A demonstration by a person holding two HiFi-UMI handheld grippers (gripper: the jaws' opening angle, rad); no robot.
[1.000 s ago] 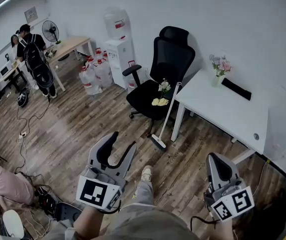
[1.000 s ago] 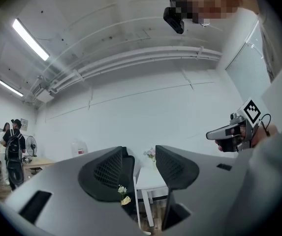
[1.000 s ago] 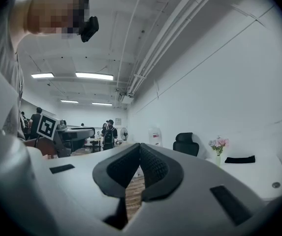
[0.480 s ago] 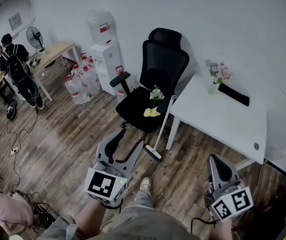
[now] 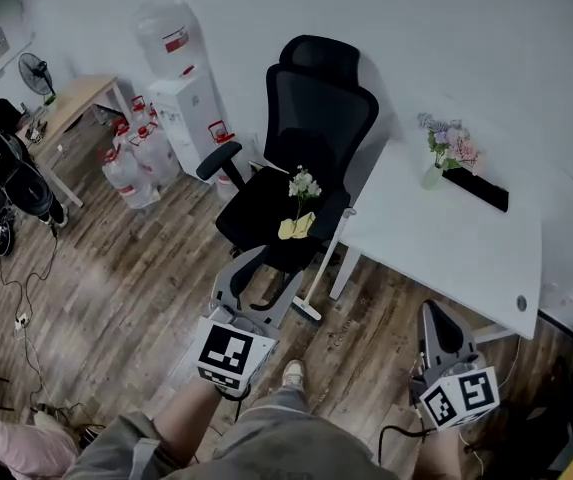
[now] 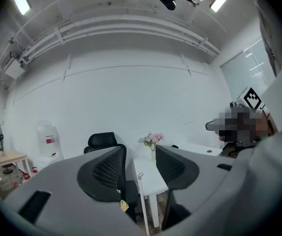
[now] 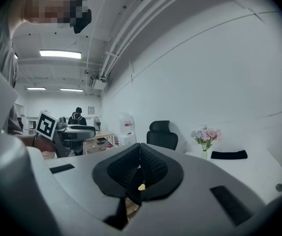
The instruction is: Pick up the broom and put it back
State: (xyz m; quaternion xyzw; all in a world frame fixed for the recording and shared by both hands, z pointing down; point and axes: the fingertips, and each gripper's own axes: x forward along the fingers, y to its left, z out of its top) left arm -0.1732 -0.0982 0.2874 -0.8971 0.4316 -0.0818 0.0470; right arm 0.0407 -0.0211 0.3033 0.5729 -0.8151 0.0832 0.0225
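Observation:
The broom (image 5: 324, 263) has a thin white handle and leans against the left edge of the white table (image 5: 446, 238), with its head on the wood floor beside the black office chair (image 5: 306, 138). My left gripper (image 5: 262, 286) is open and empty, just short of the broom's head. In the left gripper view the broom handle (image 6: 142, 200) stands between the open jaws of the left gripper (image 6: 141, 167), farther off. My right gripper (image 5: 436, 330) is shut and empty, held low in front of the table; the right gripper (image 7: 140, 157) shows its pads pressed together.
A white flower and a yellow cloth (image 5: 296, 226) lie on the chair seat. A vase of flowers (image 5: 444, 153) and a black bar (image 5: 474, 190) sit on the table. A water dispenser (image 5: 181, 78) and bottles (image 5: 131, 158) stand at the back left. A person (image 5: 6, 163) stands far left.
The view has closed in on the chair and table. My left gripper has moved forward and right toward the broom's head, still open. The right gripper has hardly moved.

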